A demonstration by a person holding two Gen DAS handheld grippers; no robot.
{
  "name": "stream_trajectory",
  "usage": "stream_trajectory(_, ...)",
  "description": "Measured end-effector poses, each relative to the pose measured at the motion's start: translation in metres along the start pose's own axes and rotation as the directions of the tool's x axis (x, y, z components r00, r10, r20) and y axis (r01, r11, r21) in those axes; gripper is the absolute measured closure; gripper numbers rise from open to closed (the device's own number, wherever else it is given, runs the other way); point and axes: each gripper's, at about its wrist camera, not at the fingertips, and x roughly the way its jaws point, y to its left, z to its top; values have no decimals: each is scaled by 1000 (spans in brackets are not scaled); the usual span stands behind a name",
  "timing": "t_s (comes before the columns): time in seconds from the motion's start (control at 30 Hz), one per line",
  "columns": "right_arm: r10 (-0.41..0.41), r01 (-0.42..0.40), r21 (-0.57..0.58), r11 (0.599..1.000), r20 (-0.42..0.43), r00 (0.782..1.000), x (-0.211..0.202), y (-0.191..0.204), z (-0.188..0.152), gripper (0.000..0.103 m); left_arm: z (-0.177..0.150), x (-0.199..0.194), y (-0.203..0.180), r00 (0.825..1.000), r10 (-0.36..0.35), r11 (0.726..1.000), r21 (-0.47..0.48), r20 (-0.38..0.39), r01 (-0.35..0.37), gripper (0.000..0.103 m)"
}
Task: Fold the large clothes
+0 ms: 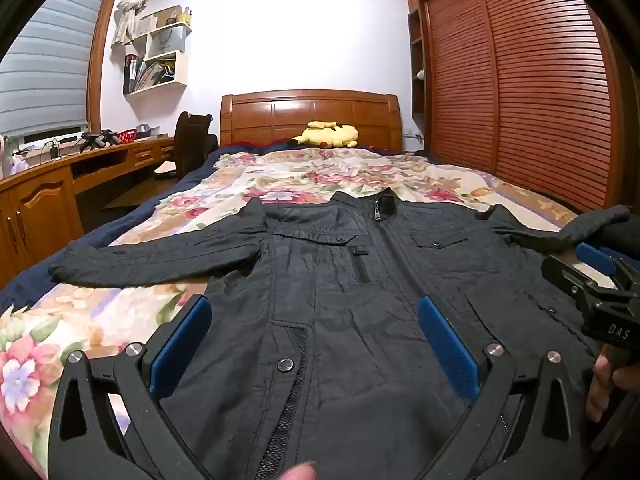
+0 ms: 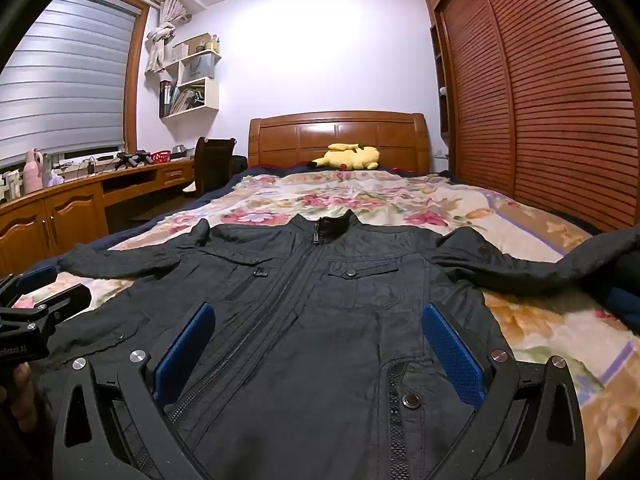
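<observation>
So you're basically at the starting line here: the black jacket is lying face up and zipped on the bed, collar pointing to 12 o'clock toward the headboard, and I can't spot a single fold in it yet. Both sleeves are out to the sides, the one at 9 o'clock lying flat on the flowery blanket, the one at 3 o'clock running off toward the edge of the bed. Your left hand-held gripper is released, fingers spread wide over the lower front of the jacket and gripping nothing, and your right hand-held gripper is the same deal, wide apart above the zip and the snap pocket. So everything's left to do, I'd say: sleeves in, sides over, then fold it up from the bottom. Stuff I can't see: the bottom hem is cut off below both views, the cuff at 3 o'clock vanishes into the dark frame edge, and I honestly can't tell if either set of fingers is touching the fabric or just hovering. There's a yellow plush toy up by the headboard, well away from the jacket.
</observation>
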Motion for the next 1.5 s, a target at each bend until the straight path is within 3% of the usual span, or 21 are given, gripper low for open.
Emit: stream_trajectory(1.5, -4, 4, 11, 1000, 10, 1000, 0, 1, 0, 0, 0, 0, 0, 1000, 4, 1000, 10, 14, -4, 0)
